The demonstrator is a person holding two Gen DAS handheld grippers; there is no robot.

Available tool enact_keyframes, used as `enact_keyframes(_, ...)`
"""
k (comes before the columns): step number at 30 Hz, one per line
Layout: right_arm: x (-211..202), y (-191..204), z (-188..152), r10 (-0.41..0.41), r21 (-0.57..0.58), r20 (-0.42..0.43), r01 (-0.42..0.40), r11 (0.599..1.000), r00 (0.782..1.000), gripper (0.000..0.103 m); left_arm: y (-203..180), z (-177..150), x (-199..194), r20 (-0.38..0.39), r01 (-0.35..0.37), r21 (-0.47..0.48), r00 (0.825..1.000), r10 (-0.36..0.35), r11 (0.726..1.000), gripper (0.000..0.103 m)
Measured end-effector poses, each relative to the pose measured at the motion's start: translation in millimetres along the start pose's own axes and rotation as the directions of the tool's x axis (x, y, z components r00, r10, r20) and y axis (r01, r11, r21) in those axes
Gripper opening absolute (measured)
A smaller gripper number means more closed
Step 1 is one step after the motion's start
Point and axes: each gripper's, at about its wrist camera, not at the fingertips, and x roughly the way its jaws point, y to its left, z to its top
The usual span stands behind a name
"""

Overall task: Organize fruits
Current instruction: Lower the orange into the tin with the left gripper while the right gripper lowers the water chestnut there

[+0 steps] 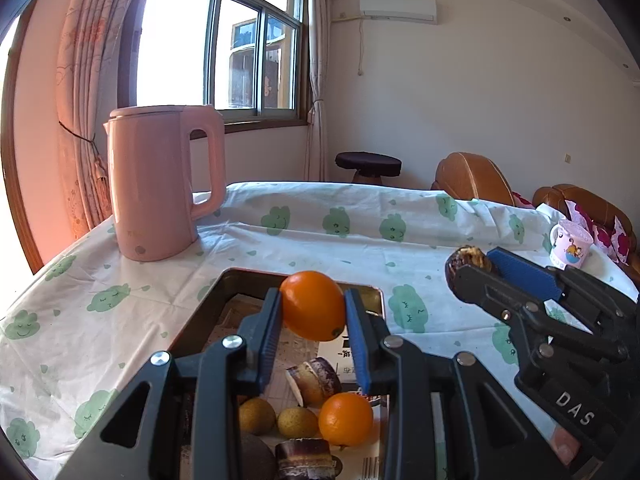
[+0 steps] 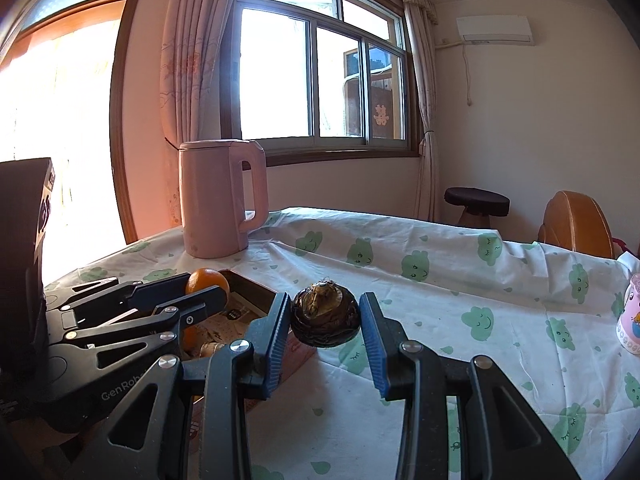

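Observation:
My left gripper (image 1: 313,310) is shut on an orange (image 1: 313,305) and holds it above the far end of a shallow metal tray (image 1: 224,284). In the tray lie a second orange (image 1: 346,419), two small brown-yellow fruits (image 1: 297,422), and cut dark-skinned pieces (image 1: 314,374). My right gripper (image 2: 325,318) is shut on a dark brown round fruit (image 2: 325,317) and holds it above the tablecloth, right of the tray (image 2: 256,286). The right gripper also shows in the left wrist view (image 1: 478,266), and the left gripper in the right wrist view (image 2: 200,288).
A pink electric kettle (image 1: 160,184) stands on the table behind the tray at left. A small pink printed cup (image 1: 570,244) stands near the table's right edge. The cloth (image 1: 360,232) has green cloud prints. A stool (image 1: 368,166) and brown sofa (image 1: 472,178) lie beyond the table.

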Motion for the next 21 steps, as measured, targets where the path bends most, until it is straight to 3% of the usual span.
enact_keyframes(21,33.1,31.3,4.5,0.049,-0.031,-0.035,-0.05,0.998,0.998,0.038,39.8,-0.8,11.5,-0.046,-0.057,-0.047,0.997,0.055,0.997,0.033)
